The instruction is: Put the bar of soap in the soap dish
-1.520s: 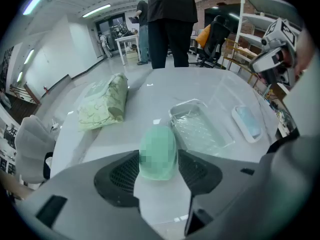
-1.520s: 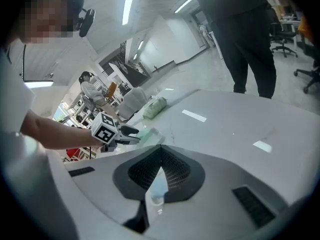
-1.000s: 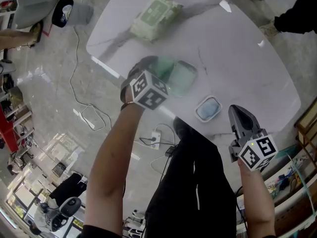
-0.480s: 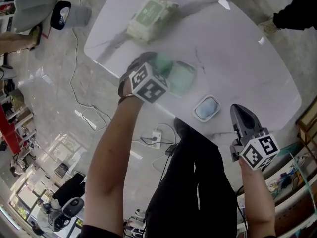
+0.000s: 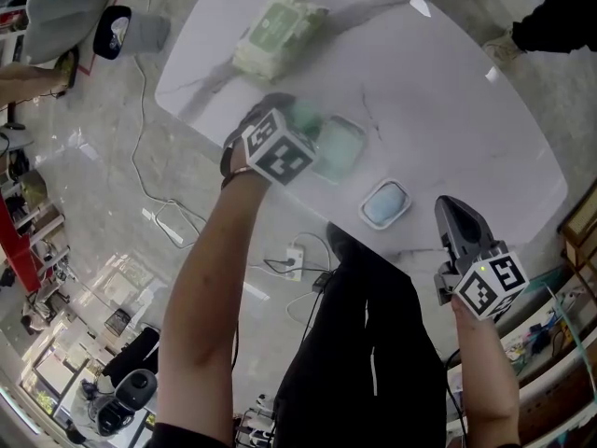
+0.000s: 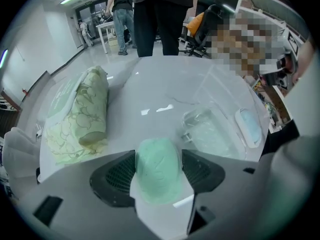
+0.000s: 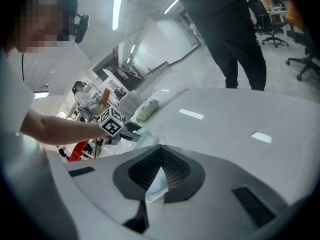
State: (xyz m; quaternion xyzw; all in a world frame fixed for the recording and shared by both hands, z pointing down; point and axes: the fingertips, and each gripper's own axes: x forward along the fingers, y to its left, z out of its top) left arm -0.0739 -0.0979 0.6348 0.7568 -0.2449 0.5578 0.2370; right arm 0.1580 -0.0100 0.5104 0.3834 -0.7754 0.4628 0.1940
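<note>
Wider than a second ago, the left gripper holds its jaws apart around the green bar of soap – low centre of its view.
To grip well, centre the jaws on its two sides and close gently – soap slips easily, I think. The clear soap dish just right of it looks empty; the small white tray further right holds something blue. The right gripper is closed, empty.

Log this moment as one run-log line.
left gripper open around soap bar | soap bar on table beside soap dish, not in it | right gripper shut, empty
</note>
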